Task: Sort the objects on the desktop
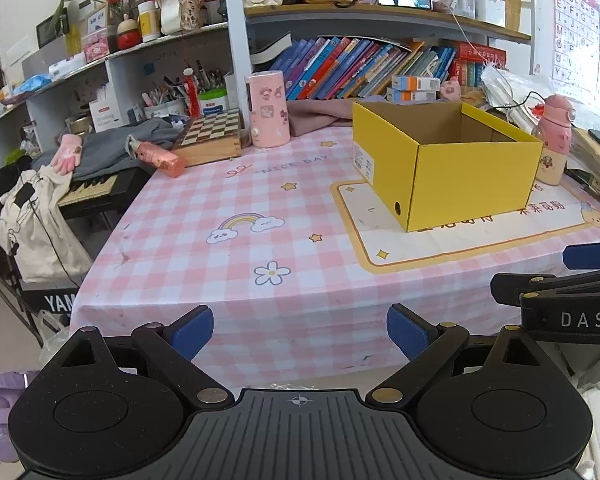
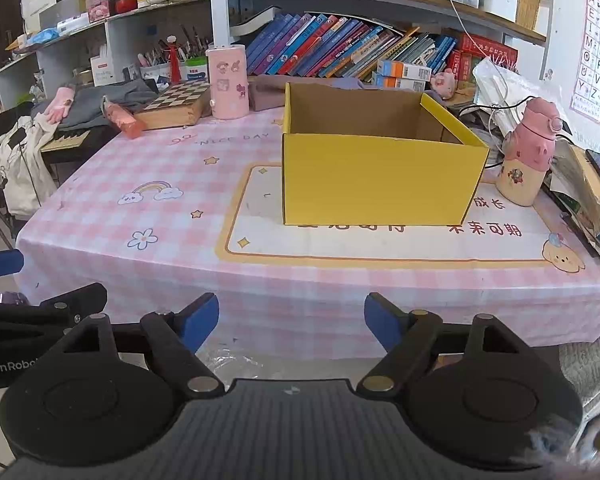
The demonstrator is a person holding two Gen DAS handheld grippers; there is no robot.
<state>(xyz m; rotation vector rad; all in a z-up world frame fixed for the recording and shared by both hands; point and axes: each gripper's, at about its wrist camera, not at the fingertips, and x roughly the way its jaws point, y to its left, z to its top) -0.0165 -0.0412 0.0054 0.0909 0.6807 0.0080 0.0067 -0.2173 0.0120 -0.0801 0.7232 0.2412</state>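
An open yellow cardboard box (image 1: 460, 168) (image 2: 380, 180) stands on the pink checked tablecloth (image 1: 228, 216) (image 2: 160, 220); what shows of its inside looks empty. A pink water bottle (image 1: 554, 140) (image 2: 526, 152) stands just right of it. A tall pink cylinder (image 1: 268, 110) (image 2: 228, 82), a chessboard box (image 1: 212, 136) (image 2: 176, 104) and a pink folded umbrella (image 1: 160, 158) (image 2: 120, 118) sit at the table's far left. My left gripper (image 1: 300, 330) and right gripper (image 2: 292, 320) are both open and empty, in front of the table's near edge.
Bookshelves with books (image 1: 360, 68) and pen holders (image 1: 180, 96) rise behind the table. Stacked books and a phone (image 2: 596, 196) crowd the right edge. Clothes, a glove and a keyboard (image 1: 88, 188) lie to the left. The right gripper shows at the left view's right edge (image 1: 564, 296).
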